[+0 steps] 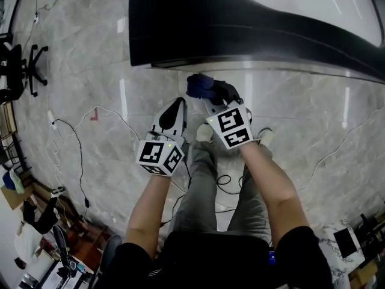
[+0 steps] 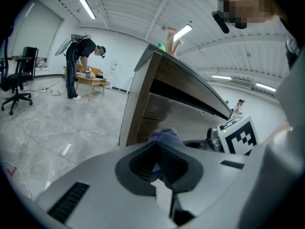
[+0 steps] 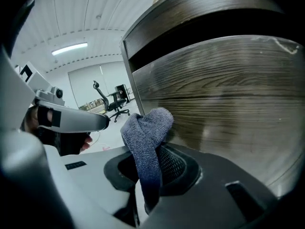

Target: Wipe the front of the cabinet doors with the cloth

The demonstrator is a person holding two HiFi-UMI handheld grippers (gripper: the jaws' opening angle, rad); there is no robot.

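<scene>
Closest in, the right gripper (image 3: 147,173) is clamped on the blue-grey cloth (image 3: 145,128), whose bunched top stands up above the jaws. Just beyond it to the right is the wood-grain cabinet door (image 3: 228,104); whether the cloth is touching its face, I cannot tell. To the left, the left gripper (image 2: 159,168) hangs beside it with jaws together and nothing in them. The door shows a dull, hazy patch and no wiped track, so I judge the wiping barely begun, with nearly the whole front left.
</scene>
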